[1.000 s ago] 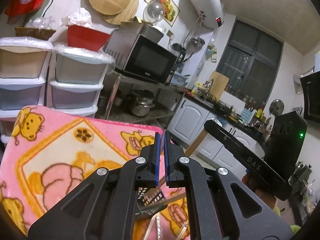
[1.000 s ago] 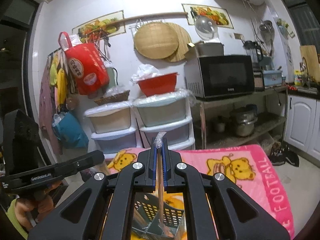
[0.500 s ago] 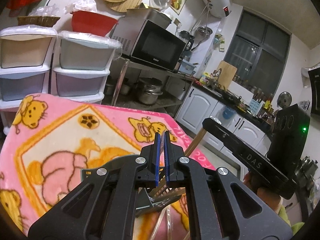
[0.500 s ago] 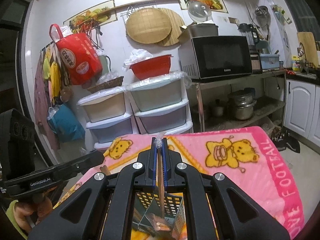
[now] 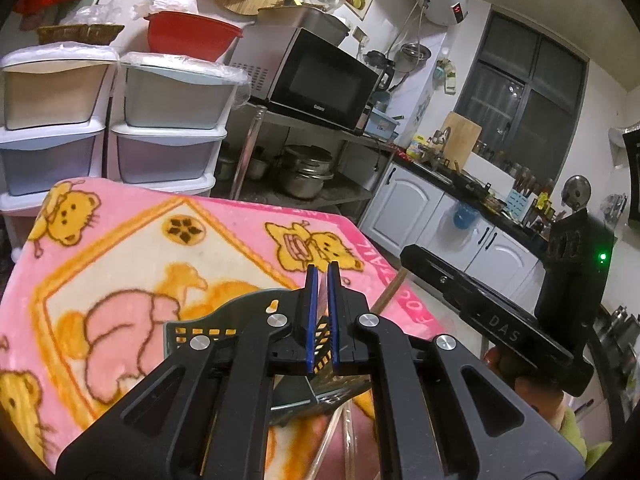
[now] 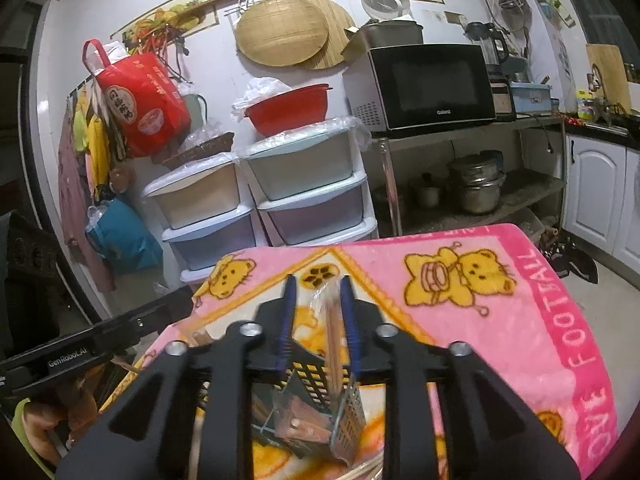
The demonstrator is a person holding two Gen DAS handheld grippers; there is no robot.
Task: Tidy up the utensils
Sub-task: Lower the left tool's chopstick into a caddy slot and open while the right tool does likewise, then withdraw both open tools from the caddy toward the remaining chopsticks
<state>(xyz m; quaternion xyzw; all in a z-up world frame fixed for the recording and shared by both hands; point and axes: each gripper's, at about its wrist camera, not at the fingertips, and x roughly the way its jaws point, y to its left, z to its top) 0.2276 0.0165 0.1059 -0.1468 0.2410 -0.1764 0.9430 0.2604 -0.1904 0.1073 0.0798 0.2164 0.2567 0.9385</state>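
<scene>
A dark slotted utensil basket [image 6: 320, 384] stands on the pink bear blanket [image 6: 520, 320], with a metal spatula [image 6: 348, 420] and other utensils in it. My right gripper [image 6: 318, 312] is open just above the basket. A plastic-wrapped pair of wooden chopsticks [image 6: 332, 340] stands between its fingers, lower end in the basket. My left gripper [image 5: 323, 312] is nearly closed with nothing between its pads, over the basket's rim [image 5: 200, 330]. The right gripper's body [image 5: 500, 320] shows in the left wrist view.
Stacked plastic drawers [image 6: 280, 200] and a metal shelf with a microwave [image 6: 432, 84] and pots [image 6: 476, 188] stand behind the table. White kitchen cabinets [image 5: 420, 208] lie to the right. Clear-wrapped sticks [image 5: 340, 432] lie on the blanket near the basket.
My right gripper has opened and let go of the wrapped chopsticks, which now stand in the basket. Both grippers have come lower toward the table.
</scene>
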